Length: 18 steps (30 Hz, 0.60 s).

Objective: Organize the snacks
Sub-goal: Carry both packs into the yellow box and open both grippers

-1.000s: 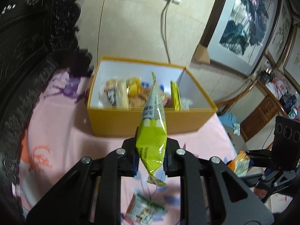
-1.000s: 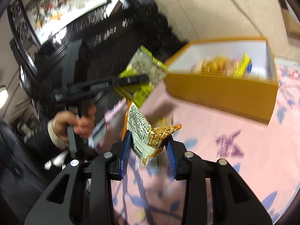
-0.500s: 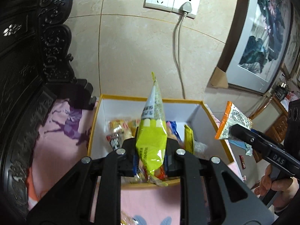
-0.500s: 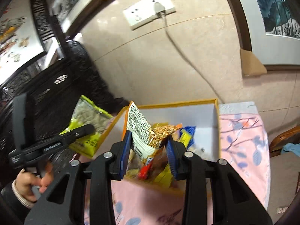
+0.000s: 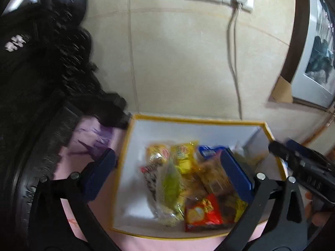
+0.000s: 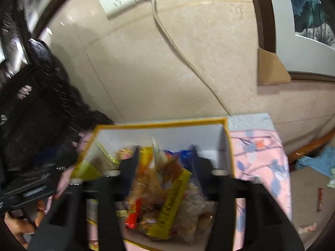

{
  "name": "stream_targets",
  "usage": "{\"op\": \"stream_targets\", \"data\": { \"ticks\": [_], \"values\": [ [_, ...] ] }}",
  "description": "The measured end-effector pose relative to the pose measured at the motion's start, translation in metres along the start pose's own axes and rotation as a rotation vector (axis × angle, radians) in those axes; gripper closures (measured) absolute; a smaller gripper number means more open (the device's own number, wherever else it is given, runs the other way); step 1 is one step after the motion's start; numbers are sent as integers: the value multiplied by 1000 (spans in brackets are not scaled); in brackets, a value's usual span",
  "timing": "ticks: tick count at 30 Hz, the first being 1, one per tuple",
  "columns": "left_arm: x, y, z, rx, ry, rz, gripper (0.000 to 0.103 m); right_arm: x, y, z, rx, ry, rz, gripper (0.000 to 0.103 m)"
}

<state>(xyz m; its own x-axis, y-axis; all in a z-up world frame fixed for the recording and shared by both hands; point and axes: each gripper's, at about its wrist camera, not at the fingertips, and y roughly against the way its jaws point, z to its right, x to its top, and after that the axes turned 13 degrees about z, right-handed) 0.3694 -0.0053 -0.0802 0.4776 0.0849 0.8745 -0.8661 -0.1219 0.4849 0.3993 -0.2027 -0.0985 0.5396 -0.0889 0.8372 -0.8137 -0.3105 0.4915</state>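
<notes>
A yellow-rimmed box [image 5: 134, 123] with white inner walls stands on the pink cloth against the wall and holds several snack packs. My left gripper [image 5: 167, 167] is open above the box, jaws wide apart and empty. The green pack [image 5: 170, 185] lies loose in the box below it. My right gripper [image 6: 165, 161] is also open above the same box [image 6: 163, 123]. The orange and white pack [image 6: 159, 167] lies among the snacks between its fingers. Each gripper shows at the edge of the other's view, the right one [image 5: 301, 163] and the left one [image 6: 33, 188].
The beige tiled wall has a socket with a plugged cable [image 5: 234, 67] behind the box. Dark carved wood furniture [image 5: 37, 83] stands at the left. A framed picture [image 6: 303, 21] hangs at the right. The pink flowered cloth [image 6: 259, 161] runs to the table's right edge.
Both grippers opened over the box and let go of their packs. The green pack and the orange and white pack dropped in among the other snacks. Both views moved closer over the box.
</notes>
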Motion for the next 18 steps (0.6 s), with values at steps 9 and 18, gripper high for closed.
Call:
{"op": "stream_targets", "data": {
  "ticks": [9, 18],
  "values": [
    [4, 28, -5, -25, 8, 25, 2, -12, 30, 0, 9, -47, 35, 1],
    [5, 43, 2, -22, -8, 29, 2, -12, 42, 0, 14, -105, 11, 1]
  ]
}}
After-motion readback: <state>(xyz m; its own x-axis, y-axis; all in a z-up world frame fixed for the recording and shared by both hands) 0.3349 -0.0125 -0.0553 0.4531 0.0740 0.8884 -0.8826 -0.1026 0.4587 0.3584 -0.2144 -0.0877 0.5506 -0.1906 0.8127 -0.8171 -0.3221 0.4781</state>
